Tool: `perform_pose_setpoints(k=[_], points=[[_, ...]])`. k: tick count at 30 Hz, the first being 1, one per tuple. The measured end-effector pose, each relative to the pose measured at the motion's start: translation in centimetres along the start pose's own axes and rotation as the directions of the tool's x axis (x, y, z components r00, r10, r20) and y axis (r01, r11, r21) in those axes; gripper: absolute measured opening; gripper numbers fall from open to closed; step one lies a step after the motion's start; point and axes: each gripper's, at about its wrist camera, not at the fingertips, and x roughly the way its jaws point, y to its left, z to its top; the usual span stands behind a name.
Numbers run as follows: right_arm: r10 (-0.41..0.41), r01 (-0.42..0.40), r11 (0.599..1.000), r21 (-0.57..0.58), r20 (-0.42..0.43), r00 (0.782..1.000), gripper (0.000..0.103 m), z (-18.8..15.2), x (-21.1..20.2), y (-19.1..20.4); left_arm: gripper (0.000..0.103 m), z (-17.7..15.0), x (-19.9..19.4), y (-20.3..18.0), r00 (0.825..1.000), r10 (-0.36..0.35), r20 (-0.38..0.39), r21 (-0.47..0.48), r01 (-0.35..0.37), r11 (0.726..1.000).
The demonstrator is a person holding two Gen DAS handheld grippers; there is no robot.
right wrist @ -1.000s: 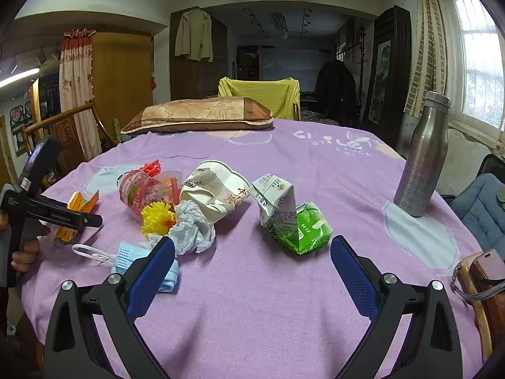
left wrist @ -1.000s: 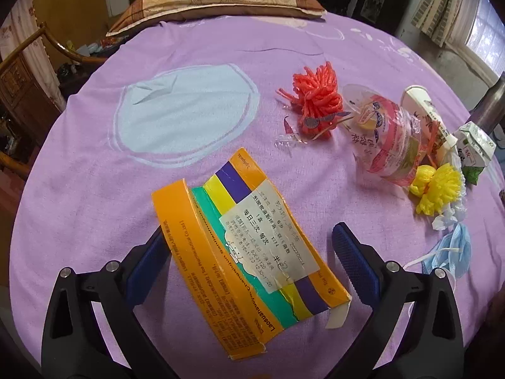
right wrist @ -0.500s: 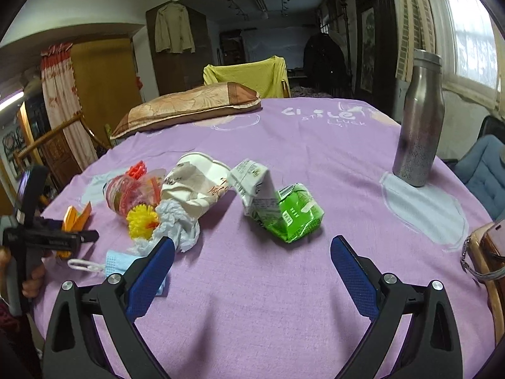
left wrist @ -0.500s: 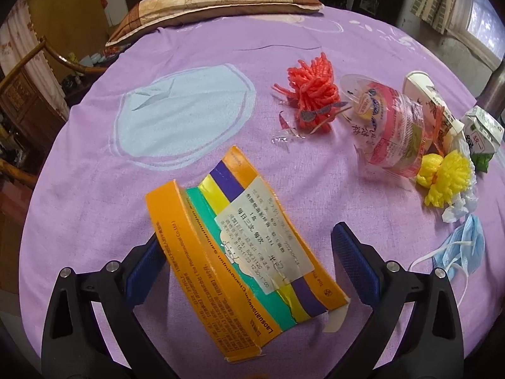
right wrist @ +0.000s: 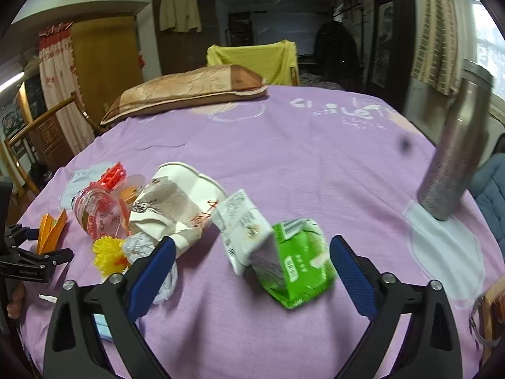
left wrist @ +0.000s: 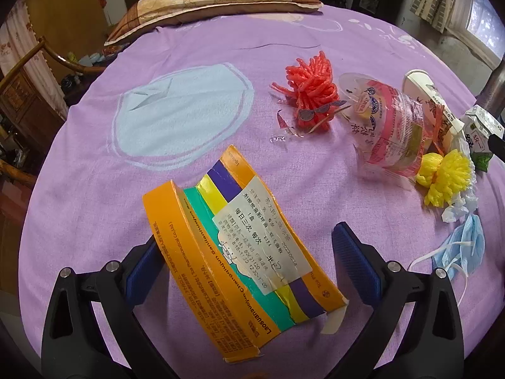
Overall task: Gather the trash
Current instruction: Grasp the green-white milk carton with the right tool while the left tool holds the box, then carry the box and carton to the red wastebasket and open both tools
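Collection not started: both grippers open and empty.

Left gripper (left wrist: 249,260) straddles the flattened orange cardboard medicine box (left wrist: 240,249); right gripper (right wrist: 252,271) frames the crushed green-and-white drink carton (right wrist: 284,259). All trash lies ungathered on the purple tablecloth (right wrist: 315,145).

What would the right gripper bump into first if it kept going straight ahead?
Probably the green and white milk carton. It lies on the purple tablecloth between the open fingers of the right gripper, though how far ahead is hard to judge.
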Motion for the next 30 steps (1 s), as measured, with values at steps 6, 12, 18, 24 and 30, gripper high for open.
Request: perform_pose_setpoints(k=[6, 12, 18, 24, 30], points=[[0.112, -0.109, 0.992, 0.062, -0.052, 0.992, 0.027, 0.0, 1.1, -1.2, 0.098, 0.0, 0.0, 0.0, 1.0, -0.012, -0.006, 0.012, 0.012, 1.0], [0.126, -0.123, 0.987, 0.101, -0.032, 0.991, 0.027, -0.3, 0.7, -2.0, 0.088, -0.1, -0.4, 0.4, 1.0, -0.009, -0.004, -0.004, 0.009, 1.0], [0.132, -0.129, 0.985, 0.112, -0.021, 0.991, 0.026, -0.3, 0.5, -2.3, 0.071, -0.5, -1.9, 0.9, 0.995, -0.08, 0.064, -0.084, 0.085, 0.993], [0.074, -0.079, 0.994, 0.078, 0.068, 0.995, 0.025, -0.3, -1.5, -1.8, 0.07, -0.5, -5.0, 0.4, 0.979, -0.122, 0.165, -0.088, 0.137, 0.987], [0.066, -0.081, 0.991, 0.108, 0.132, 0.989, 0.025, -0.8, -6.0, -2.4, 0.07, -0.7, -8.8, -1.7, 0.946, -0.202, 0.252, -0.025, 0.215, 0.976]])
